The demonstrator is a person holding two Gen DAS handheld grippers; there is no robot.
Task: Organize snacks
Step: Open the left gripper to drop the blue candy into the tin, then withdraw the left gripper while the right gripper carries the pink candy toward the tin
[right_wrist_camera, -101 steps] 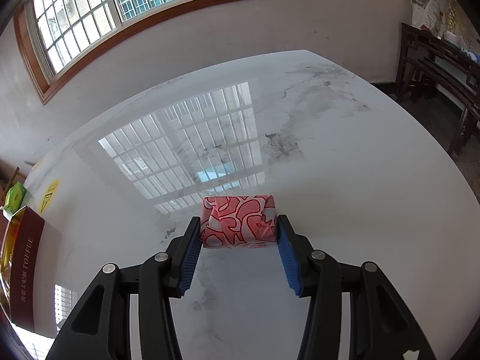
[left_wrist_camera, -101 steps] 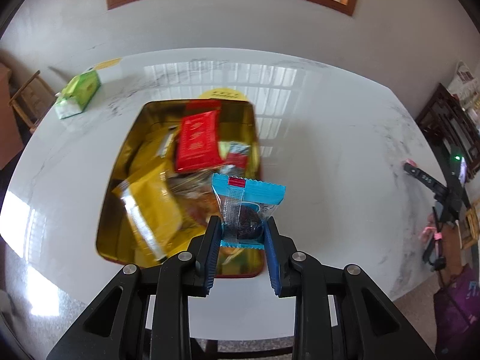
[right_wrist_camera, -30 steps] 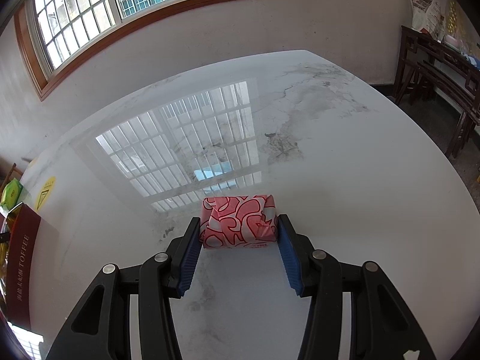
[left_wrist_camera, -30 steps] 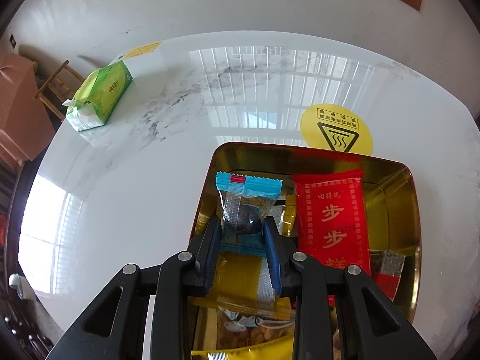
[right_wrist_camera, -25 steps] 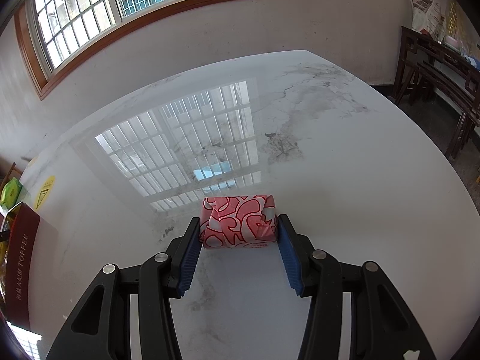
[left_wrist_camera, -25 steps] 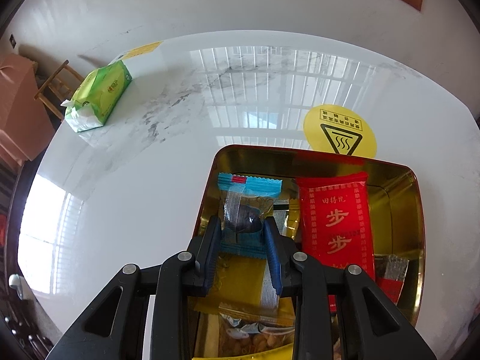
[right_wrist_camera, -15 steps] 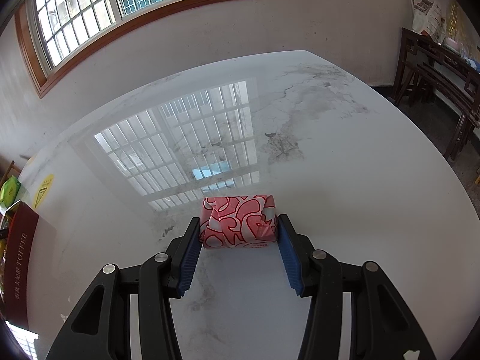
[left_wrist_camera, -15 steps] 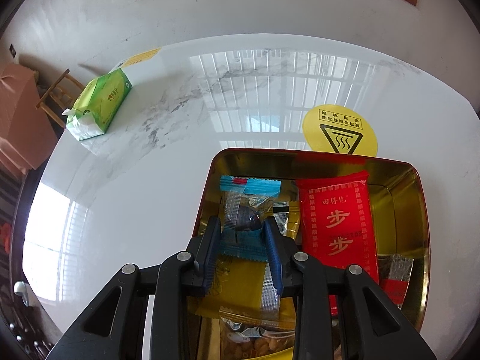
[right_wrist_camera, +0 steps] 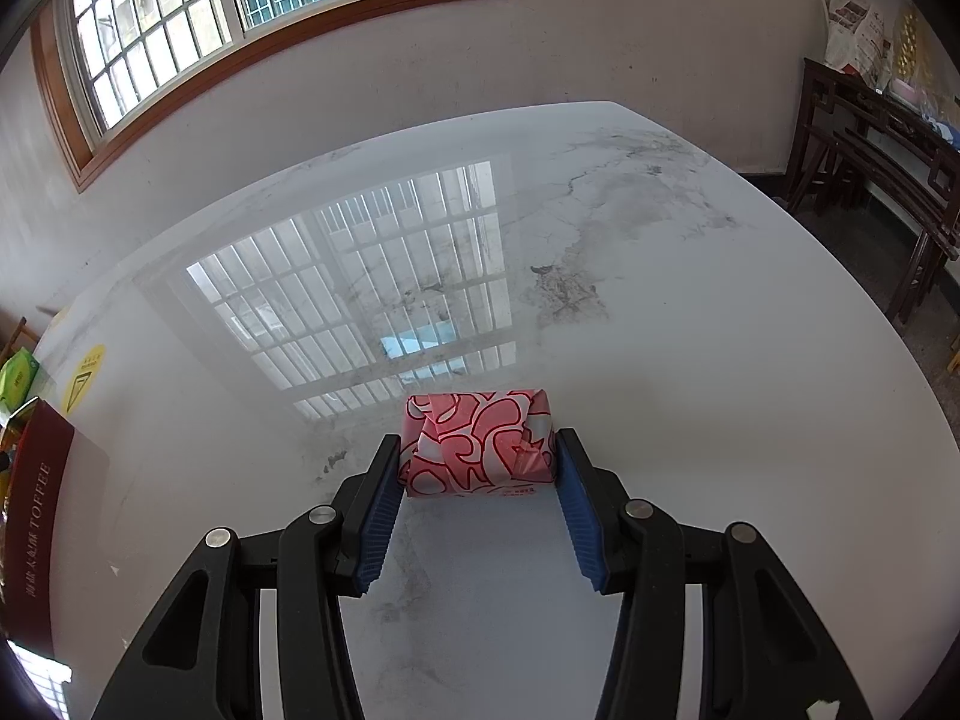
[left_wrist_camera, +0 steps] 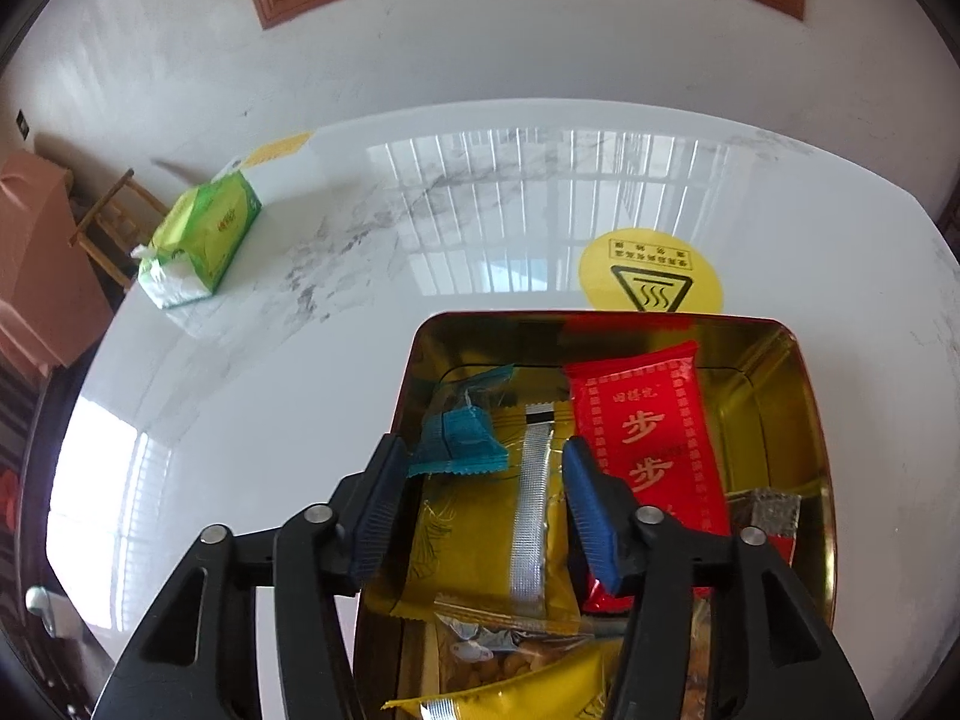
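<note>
In the left wrist view my left gripper (left_wrist_camera: pixel 483 453) is open over the gold tin (left_wrist_camera: pixel 804 420). The blue-wrapped snack (left_wrist_camera: pixel 462 435) lies loose in the tin's far left corner, by the left finger. A red packet (left_wrist_camera: pixel 648 438) and yellow packets (left_wrist_camera: pixel 480 546) lie in the tin too. In the right wrist view my right gripper (right_wrist_camera: pixel 477 462) stands around the pink patterned packet (right_wrist_camera: pixel 477 444) on the marble table (right_wrist_camera: pixel 660 330). The left finger touches the packet, the right finger shows a thin gap, and the packet rests on the table.
A green tissue pack (left_wrist_camera: pixel 201 240) lies at the table's far left. A yellow warning sticker (left_wrist_camera: pixel 651 282) is just beyond the tin. In the right wrist view the tin's dark red side (right_wrist_camera: pixel 36 528) is at the far left. Dark wooden furniture (right_wrist_camera: pixel 888 138) stands beyond the table's right edge.
My left gripper has opened and let go of the blue-wrapped snack, which now lies tipped in the tin's corner. The right gripper and pink packet have not moved.
</note>
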